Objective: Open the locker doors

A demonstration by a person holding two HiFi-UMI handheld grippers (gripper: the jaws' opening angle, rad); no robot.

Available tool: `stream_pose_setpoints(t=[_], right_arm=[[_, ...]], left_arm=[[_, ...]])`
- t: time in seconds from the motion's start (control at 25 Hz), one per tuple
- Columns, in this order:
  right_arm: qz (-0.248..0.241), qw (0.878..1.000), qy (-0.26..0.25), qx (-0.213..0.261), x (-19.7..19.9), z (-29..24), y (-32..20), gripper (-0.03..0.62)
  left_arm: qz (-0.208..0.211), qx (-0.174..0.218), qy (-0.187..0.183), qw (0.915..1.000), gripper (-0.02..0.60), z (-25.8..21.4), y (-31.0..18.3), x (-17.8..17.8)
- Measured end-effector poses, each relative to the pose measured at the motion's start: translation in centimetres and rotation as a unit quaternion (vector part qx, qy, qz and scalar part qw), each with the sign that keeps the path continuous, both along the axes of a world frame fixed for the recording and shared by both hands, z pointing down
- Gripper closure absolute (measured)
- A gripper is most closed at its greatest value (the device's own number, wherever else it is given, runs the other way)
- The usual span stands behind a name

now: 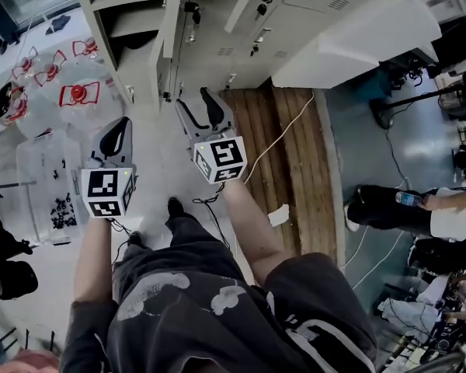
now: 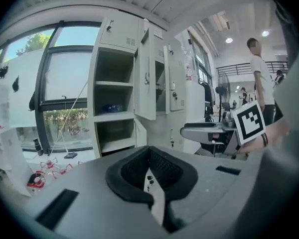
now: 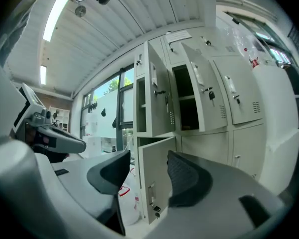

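Both empty, left gripper (image 1: 123,124) fingers are sitting closed, right gripper (image 1: 193,97) fingers gaping; paper label (image 3: 178,35) atop lockers (image 3: 239,98) is perhaps showing unreadable print.

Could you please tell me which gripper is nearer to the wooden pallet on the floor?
Right. The right gripper is just left of the wooden pallet's edge in the head view; the left gripper is farther left, well away from it.

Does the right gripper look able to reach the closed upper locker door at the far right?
Probably yes: the right gripper is open and empty, and nothing stands between it and the closed locker door, which it does not yet touch.
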State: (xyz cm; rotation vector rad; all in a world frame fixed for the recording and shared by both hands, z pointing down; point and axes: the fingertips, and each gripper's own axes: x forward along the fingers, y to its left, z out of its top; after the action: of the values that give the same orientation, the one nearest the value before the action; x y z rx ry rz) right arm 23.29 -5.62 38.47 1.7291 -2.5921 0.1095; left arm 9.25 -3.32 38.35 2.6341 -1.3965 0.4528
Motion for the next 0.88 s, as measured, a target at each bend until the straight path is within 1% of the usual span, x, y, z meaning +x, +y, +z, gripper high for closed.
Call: stream_pose_setpoints(t=[0.12, 0.28, 0.36, 0.44, 0.56, 0.88], right_arm=[[0.023, 0.999, -0.011, 0.020, 0.1, -2.9, 1.9, 0.350], [0.052, 0.998, -0.010, 0.040, -0.4, -6.1, 4.4, 0.464], [0.064, 0.997, -0.008, 0.047, -0.7, -7.5, 5.5, 0.512], [0.074, 0.996, -0.002, 0.052, -1.2, -8.8, 6.5, 0.538], [0.091, 0.994, 0.002, 0.054, -1.9, -10.0, 8.1, 0.560], [0.144, 0.989, 0.006, 0.041, -3.0, -10.6, 12.4, 0.566]], left_arm=[[0.018, 0.012, 0.014, 0.9997, 0.572, -2.0, 0.9, -0.2], [0.050, 0.024, 0.023, 0.9982, 0.572, -4.1, 2.7, -0.4], [0.064, 0.031, 0.030, 0.9971, 0.572, -5.2, 3.5, -0.5], [0.075, 0.037, 0.039, 0.9957, 0.572, -6.2, 4.4, -0.7], [0.090, 0.045, 0.050, 0.9937, 0.572, -7.4, 5.5, -1.3], [0.118, 0.061, 0.069, 0.9888, 0.572, -8.7, 8.2, -3.9]])
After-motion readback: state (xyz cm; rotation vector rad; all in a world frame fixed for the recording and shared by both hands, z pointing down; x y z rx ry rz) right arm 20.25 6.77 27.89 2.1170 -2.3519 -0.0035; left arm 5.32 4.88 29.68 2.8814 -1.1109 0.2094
